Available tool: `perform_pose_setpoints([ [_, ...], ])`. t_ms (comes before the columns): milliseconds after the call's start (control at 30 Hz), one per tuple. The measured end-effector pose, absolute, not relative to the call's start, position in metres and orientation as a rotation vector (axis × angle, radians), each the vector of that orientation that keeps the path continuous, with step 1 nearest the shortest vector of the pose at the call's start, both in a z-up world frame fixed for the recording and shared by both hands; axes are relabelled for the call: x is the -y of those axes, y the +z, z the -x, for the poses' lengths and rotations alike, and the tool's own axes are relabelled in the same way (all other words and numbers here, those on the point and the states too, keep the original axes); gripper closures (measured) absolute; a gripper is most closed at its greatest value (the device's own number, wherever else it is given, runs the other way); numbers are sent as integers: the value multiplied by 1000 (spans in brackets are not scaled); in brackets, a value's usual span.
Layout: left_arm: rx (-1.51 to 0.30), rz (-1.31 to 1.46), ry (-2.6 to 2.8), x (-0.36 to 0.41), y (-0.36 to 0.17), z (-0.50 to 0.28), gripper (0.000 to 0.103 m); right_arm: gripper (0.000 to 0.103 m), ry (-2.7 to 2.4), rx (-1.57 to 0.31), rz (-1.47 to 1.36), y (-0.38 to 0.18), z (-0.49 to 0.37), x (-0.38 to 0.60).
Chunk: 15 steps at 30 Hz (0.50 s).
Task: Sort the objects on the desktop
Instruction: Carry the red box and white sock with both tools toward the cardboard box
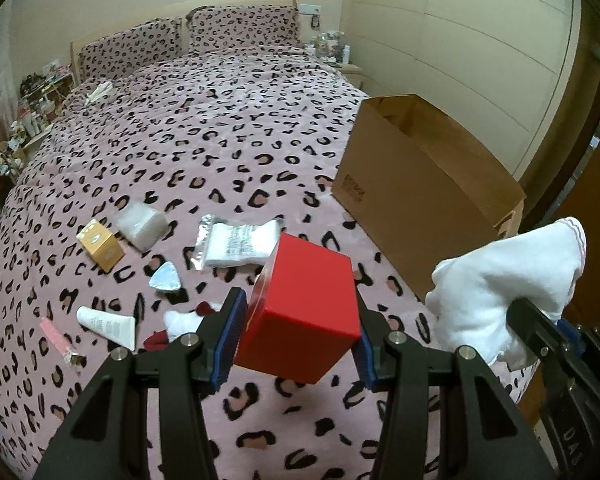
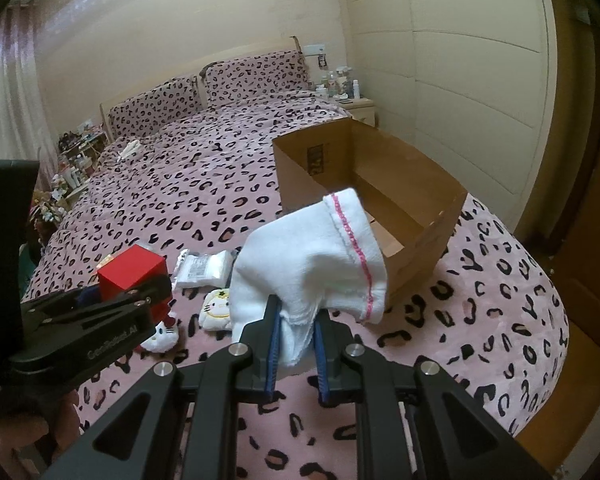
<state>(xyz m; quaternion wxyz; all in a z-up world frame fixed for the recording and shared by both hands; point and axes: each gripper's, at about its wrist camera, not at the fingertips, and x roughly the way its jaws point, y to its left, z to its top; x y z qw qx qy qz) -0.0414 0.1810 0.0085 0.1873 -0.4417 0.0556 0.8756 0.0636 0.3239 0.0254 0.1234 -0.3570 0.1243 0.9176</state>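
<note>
My left gripper (image 1: 298,316) is shut on a red box (image 1: 300,312) and holds it above the bed; it also shows in the right wrist view (image 2: 132,272). My right gripper (image 2: 296,320) is shut on a white cloth (image 2: 316,264) with a pink stitched edge, held above the bed in front of the open cardboard box (image 2: 440,216). The cloth shows at the right of the left wrist view (image 1: 508,280), beside the cardboard box (image 1: 420,200). The cardboard box looks empty inside.
On the leopard-print bedspread (image 1: 220,140) lie a yellow carton (image 1: 100,245), a clear bag (image 1: 142,224), a white pouch (image 1: 236,246), a foil wedge (image 1: 165,278), a white tube (image 1: 106,322), a pink stick (image 1: 58,338). Two plush toys (image 2: 216,306) lie below the cloth.
</note>
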Motion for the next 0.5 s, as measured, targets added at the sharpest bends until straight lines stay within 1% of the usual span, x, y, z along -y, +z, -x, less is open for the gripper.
perform_pose_setpoints([
  [500, -187, 1200, 2408, -221, 24, 52, 54, 88, 2668, -336, 1008, 37, -60, -338],
])
